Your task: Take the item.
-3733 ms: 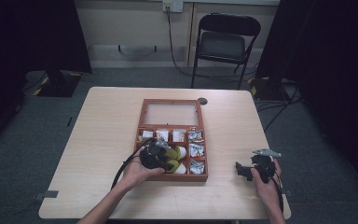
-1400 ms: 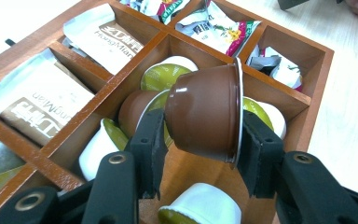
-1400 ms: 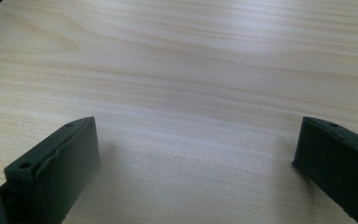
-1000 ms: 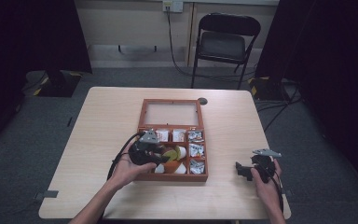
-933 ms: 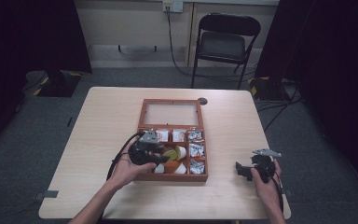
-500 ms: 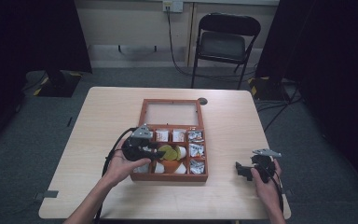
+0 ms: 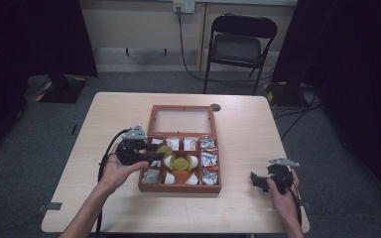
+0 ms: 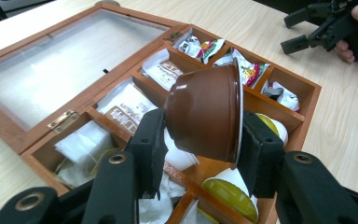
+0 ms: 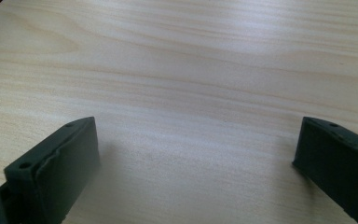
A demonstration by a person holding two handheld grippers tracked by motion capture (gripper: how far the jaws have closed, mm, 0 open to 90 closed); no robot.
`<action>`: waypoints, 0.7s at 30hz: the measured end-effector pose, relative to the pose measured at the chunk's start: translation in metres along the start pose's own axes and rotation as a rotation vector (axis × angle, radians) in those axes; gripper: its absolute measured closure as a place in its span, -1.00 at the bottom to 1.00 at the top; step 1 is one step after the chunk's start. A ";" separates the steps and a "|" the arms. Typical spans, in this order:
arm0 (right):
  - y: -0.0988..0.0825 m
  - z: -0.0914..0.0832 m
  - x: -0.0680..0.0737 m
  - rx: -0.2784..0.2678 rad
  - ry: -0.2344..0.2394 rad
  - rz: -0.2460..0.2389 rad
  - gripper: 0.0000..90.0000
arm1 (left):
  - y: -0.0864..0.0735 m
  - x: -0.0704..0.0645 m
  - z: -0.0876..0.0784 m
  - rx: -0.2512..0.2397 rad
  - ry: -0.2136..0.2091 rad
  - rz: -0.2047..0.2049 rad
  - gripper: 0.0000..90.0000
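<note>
An open wooden box [image 7: 178,189] with a glass lid [image 7: 181,120] lies mid-table. Its compartments hold sachets, tea bags and several coffee capsules [image 7: 180,162]. My left gripper [image 7: 158,153] hovers at the box's left edge. In the left gripper view it [image 8: 204,140] is shut on a brown coffee capsule [image 8: 205,112], tilted on its side above the box [image 8: 307,88]. My right gripper [image 7: 254,180] rests near the table's front right corner. In the right gripper view it [image 9: 196,154] stands open over bare wood with nothing between its jaws.
The pale wooden table [image 7: 248,134] has bare room on both sides of the box. A round cable grommet [image 7: 215,107] sits behind the lid. A black folding chair [image 7: 238,44] stands beyond the far edge. The left gripper's cable [image 7: 104,163] loops by the wrist.
My left gripper has drawn back to the left from over the box's middle compartments, with the brown capsule held between its jaws. The right gripper has stayed put.
</note>
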State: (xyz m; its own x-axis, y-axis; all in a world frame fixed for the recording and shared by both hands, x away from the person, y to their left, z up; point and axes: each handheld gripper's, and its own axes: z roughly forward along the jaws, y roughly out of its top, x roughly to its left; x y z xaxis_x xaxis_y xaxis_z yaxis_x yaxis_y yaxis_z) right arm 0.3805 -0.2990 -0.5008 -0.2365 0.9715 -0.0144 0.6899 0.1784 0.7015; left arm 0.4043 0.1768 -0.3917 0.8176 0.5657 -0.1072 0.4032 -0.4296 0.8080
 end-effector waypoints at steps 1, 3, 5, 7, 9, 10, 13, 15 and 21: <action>0.000 0.000 0.000 0.000 0.000 0.000 -1.00 | 0.000 0.001 -0.003 -0.005 0.003 -0.005 0.24; 0.000 0.000 0.000 0.000 0.000 0.000 -1.00 | -0.001 0.003 -0.006 -0.010 0.008 -0.011 0.24; 0.000 0.000 0.000 -0.001 0.000 -0.001 -1.00 | -0.002 0.005 -0.008 -0.011 0.013 -0.012 0.24; 0.000 0.000 0.000 0.000 0.000 0.000 -1.00 | -0.003 0.006 -0.010 -0.013 0.017 -0.013 0.24; 0.000 0.000 0.000 0.000 0.000 0.000 -1.00 | -0.003 0.007 -0.011 -0.016 0.017 -0.012 0.24; 0.000 0.000 0.000 -0.002 0.000 0.000 -1.00 | -0.003 0.008 -0.012 -0.015 0.021 -0.013 0.24; 0.000 0.000 0.000 -0.001 -0.001 -0.001 -1.00 | -0.002 0.010 -0.014 -0.014 0.029 -0.009 0.24; 0.000 0.000 0.000 -0.001 -0.001 -0.001 -1.00 | -0.002 0.010 -0.016 -0.018 0.029 -0.011 0.24; 0.000 0.000 0.000 -0.001 -0.001 -0.001 -1.00 | -0.003 0.018 -0.024 -0.030 0.046 -0.025 0.24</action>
State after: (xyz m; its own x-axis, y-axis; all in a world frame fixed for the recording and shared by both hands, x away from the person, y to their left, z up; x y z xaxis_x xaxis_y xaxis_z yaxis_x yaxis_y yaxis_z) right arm 0.3804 -0.2990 -0.5008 -0.2368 0.9714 -0.0157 0.6888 0.1792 0.7025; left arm 0.4080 0.2050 -0.3819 0.7872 0.6082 -0.1017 0.4104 -0.3936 0.8226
